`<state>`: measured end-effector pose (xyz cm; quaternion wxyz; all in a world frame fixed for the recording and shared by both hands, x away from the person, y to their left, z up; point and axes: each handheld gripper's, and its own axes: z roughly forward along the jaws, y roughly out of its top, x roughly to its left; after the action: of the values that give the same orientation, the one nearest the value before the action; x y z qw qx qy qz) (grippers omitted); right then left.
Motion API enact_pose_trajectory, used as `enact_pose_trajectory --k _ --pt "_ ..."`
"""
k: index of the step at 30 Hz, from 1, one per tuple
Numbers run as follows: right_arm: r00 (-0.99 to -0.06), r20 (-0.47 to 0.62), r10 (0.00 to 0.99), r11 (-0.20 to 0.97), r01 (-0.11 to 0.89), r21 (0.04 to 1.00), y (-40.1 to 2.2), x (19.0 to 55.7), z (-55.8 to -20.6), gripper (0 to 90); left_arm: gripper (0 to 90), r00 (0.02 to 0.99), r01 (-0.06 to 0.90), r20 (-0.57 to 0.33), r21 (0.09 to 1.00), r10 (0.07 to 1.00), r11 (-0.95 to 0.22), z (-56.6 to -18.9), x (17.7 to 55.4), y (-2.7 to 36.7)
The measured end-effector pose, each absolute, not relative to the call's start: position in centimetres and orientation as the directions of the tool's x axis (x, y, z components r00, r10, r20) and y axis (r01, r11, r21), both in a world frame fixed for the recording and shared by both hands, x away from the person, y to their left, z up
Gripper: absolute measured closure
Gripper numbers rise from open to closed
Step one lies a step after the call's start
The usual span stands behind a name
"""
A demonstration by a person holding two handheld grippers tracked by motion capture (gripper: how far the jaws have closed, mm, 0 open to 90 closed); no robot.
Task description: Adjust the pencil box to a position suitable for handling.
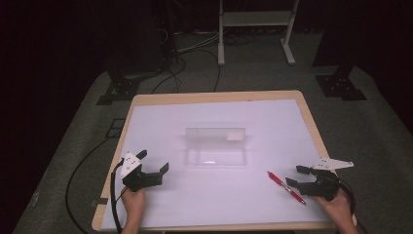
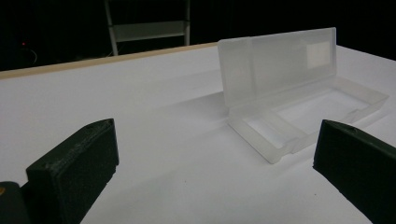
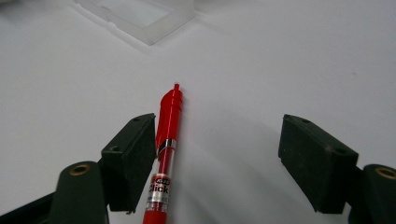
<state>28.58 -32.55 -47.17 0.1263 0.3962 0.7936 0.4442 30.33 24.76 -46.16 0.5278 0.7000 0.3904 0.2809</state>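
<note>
Right gripper [image 3: 217,161], jaws wide apart, straddling a red pen [image 3: 164,154] lying flat on the white table [image 1: 160,122], just beside its left jaw; left gripper [image 2: 215,172], jaws wide apart and empty; beyond, an open translucent case [image 2: 299,93] at mid-table

Each black two-jawed tool [image 1: 156,173] carries a grey three-cornered plate and black cable.

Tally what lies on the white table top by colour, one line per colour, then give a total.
Red: 1, the pen
Clear, frosted: 1, the open plastic case
Total: 2
</note>
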Motion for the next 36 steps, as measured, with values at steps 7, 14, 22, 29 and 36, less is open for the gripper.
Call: enact_pose_trajectory --k 7,14,22,29,36 --pt "-0.656 0.148 0.74 0.293 0.514 0.806 -32.7 28.5 -47.1 26.7 0.0 0.538 0.252 -0.027 0.959 0.843 -0.13 -46.1 30.3 24.8" --pt "-0.659 0.144 0.738 0.298 0.511 0.806 -32.6 28.4 -47.1 26.7 0.0 0.543 0.247 -0.024 0.96 0.839 -0.133 -46.1 30.3 24.7" --pt "-0.677 0.146 0.721 0.3 0.494 0.816 -32.3 28.8 -46.5 26.7 0.0 0.553 0.247 -0.022 0.959 0.833 -0.139 -46.1 30.2 24.6" --pt "-0.722 0.126 0.68 0.328 0.454 0.828 -30.8 30.0 -44.2 26.7 0.0 0.565 0.237 -0.015 0.961 0.825 -0.145 -46.1 30.1 24.6" --pt "-0.768 0.102 0.633 0.366 0.413 0.834 -29.3 31.5 -42.6 25.6 0.0 0.563 0.239 -0.016 0.96 0.826 -0.143 -46.2 30.1 24.5"
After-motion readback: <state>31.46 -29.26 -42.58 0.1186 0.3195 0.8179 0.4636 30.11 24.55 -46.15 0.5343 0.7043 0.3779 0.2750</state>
